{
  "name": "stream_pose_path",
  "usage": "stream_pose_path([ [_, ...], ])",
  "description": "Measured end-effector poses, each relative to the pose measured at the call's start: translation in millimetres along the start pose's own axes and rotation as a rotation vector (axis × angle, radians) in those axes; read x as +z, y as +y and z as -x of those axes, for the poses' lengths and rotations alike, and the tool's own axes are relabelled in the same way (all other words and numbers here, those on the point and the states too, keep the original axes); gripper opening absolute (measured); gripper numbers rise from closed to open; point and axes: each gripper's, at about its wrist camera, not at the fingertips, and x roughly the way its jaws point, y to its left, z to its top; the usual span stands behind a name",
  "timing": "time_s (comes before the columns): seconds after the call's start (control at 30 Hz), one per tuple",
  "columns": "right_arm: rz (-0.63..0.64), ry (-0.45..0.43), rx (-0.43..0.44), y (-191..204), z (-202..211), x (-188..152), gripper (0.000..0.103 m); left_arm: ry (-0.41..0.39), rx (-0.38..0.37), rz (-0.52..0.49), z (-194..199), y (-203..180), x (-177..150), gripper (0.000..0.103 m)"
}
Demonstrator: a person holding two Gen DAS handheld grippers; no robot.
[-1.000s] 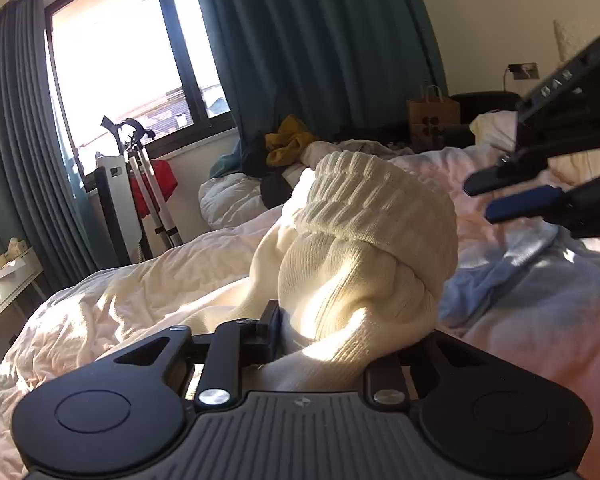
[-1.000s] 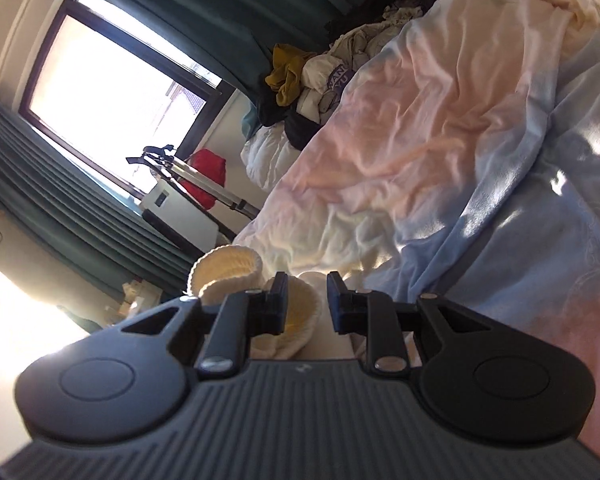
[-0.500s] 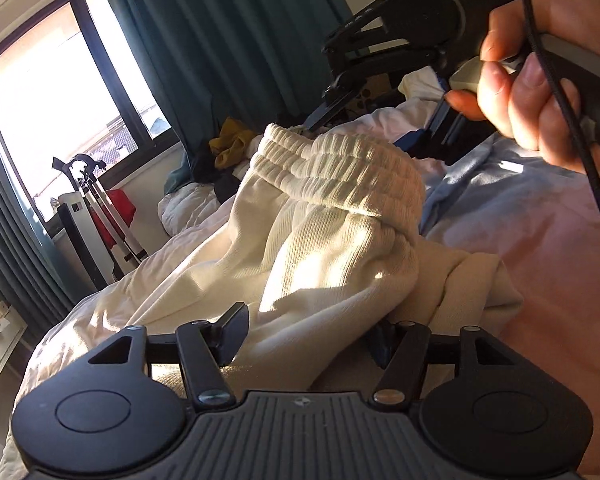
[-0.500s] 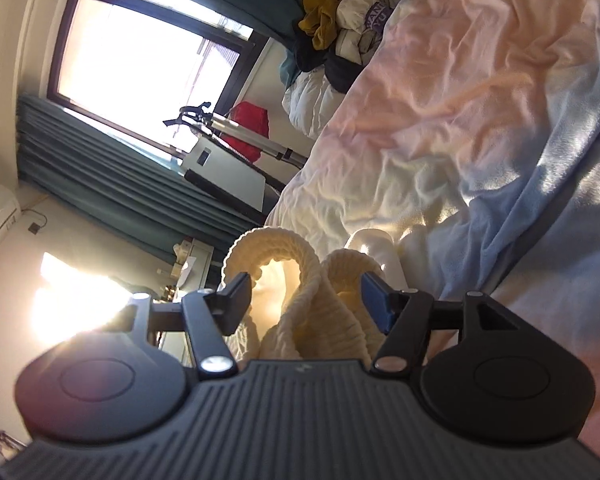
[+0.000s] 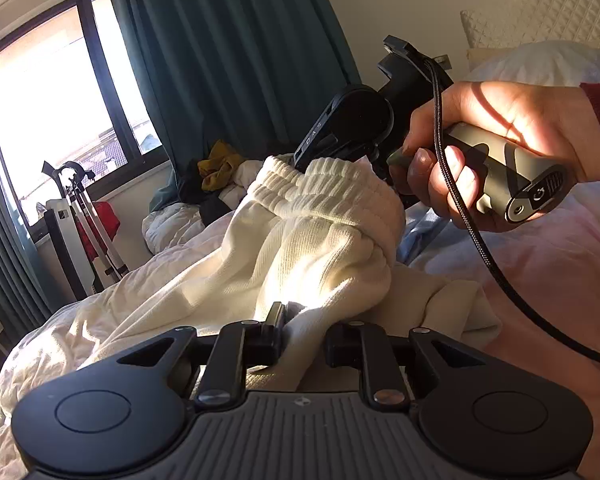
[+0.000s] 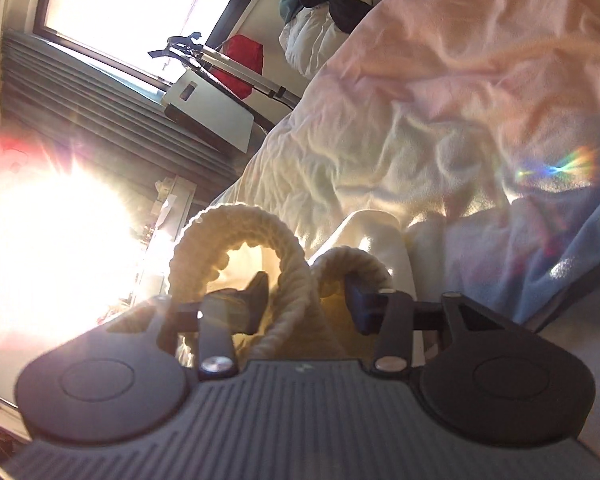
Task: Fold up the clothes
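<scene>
While cream ribbed-knit garment point(image 5: 324, 236) hangs bunched above pink-and-blue bedsheet point(image 5: 548, 264), left gripper point(image 5: 302, 330) pinches a fold tight; right gripper point(image 6: 308, 300), part open w/ ribbed waistband between its fingers, should clamp before pulling taut.

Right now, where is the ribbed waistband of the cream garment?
In the left wrist view, the ribbed waistband is centre frame, raised above the bed, at the right gripper.
</scene>
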Motion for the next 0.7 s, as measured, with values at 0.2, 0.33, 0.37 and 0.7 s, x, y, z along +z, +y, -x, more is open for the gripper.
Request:
stream_pose_path([
  [0.2, -0.041, -0.048, 0.092, 1.3, 15.0, 7.3, 0.021, -0.024, -0.023, -0.004, 17.6, 2.4, 1.7, 0.012],
  [0.33, -0.015, -0.104, 0.115, 9.8, 31.8, 11.9, 0.021, -0.052, -0.053, -0.034, 26.9, -0.2, 1.3, 0.011],
  [0.37, 0.0, -0.113, 0.1, 10.7, 33.9, 12.5, 0.021, -0.042, -0.063, -0.029, 25.3, -1.1, -1.1, 0.011],
  [0.7, -0.089, -0.063, -0.037, -40.1, 15.6, 3.7, 0.021, 0.042, -0.135, 0.088, 9.5, 6.6, -11.7, 0.011],
])
